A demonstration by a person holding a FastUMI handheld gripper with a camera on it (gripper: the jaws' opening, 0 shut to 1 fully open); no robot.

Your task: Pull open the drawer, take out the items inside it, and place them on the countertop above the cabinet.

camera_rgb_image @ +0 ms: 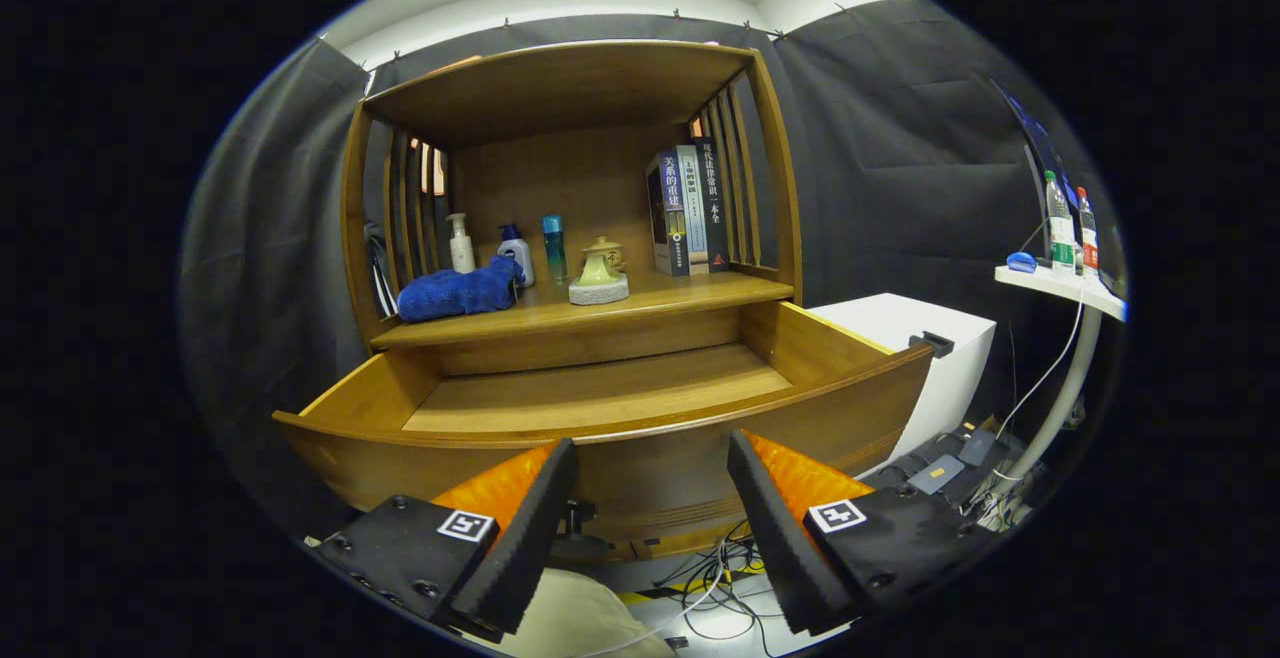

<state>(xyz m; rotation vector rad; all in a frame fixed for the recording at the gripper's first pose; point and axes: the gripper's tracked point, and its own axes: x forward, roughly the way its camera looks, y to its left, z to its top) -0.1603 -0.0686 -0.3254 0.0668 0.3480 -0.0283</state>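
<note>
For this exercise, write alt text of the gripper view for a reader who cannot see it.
A wooden drawer stands pulled open with its bottom bare, just ahead of the open gripper, which holds nothing. On the countertop above it lie a blue towel, three bottles, a small teapot on a stand and upright books.

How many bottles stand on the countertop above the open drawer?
3, in a row behind the blue towel: a white pump bottle, a white bottle with blue cap, then a teal bottle. The towel may hide more. The claw is open, holding nothing.
</note>
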